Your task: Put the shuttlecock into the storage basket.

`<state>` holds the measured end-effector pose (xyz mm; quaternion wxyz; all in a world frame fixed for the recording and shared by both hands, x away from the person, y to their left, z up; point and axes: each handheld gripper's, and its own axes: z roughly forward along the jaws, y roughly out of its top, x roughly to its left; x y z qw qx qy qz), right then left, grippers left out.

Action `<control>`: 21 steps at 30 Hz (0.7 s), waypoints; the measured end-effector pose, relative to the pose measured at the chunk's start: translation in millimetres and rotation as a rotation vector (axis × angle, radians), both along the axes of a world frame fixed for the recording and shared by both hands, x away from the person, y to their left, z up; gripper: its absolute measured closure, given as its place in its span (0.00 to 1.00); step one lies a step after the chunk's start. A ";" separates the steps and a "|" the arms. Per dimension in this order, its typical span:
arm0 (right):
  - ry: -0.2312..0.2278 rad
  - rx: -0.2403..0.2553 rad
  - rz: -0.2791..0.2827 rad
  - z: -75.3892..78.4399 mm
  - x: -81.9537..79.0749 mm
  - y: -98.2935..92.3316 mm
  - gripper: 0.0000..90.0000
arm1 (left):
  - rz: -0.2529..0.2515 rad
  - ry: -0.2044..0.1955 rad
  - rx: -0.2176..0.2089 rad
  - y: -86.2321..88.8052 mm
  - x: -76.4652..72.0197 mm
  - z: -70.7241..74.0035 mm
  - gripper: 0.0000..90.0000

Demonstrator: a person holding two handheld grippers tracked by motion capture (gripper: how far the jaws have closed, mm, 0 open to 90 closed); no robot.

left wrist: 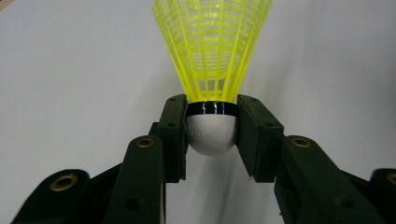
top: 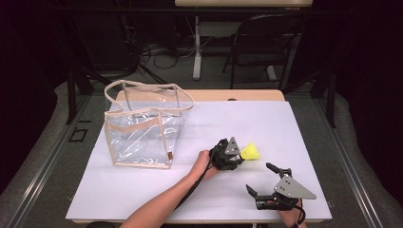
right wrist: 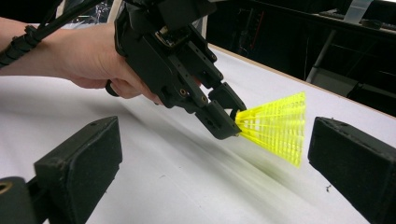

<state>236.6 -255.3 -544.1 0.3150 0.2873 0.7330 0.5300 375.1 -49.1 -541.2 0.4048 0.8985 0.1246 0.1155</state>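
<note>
A yellow plastic shuttlecock (top: 250, 151) with a white cork head (left wrist: 211, 134) is clamped at its head by my left gripper (top: 239, 156), just above the white table cover, right of centre. Its yellow skirt (left wrist: 212, 44) points away from the jaws. In the right gripper view the left gripper (right wrist: 231, 120) holds the shuttlecock (right wrist: 276, 127) tilted slightly down over the cover. My right gripper (top: 260, 179) rests near the front right edge, its jaws wide apart with nothing between them, its pads (right wrist: 84, 158) framing the scene.
A clear plastic tote bag (top: 142, 126) with beige trim stands upright and open-topped at the left of the table. The white cover (top: 285, 128) spans the tabletop. A dark chair (top: 266, 42) and table legs stand on the floor beyond.
</note>
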 end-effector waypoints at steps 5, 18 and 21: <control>-0.001 0.002 0.001 -0.3 0.4 0.3 0.03 | 0.011 -0.006 -0.005 5.1 0.0 3.0 0.72; -0.002 0.003 0.000 -0.3 0.6 0.2 0.03 | 0.048 -0.019 -0.016 21.0 1.2 8.7 0.72; -0.001 0.003 0.001 -0.5 0.8 0.3 0.03 | 0.057 -0.021 -0.020 24.7 1.4 10.0 0.72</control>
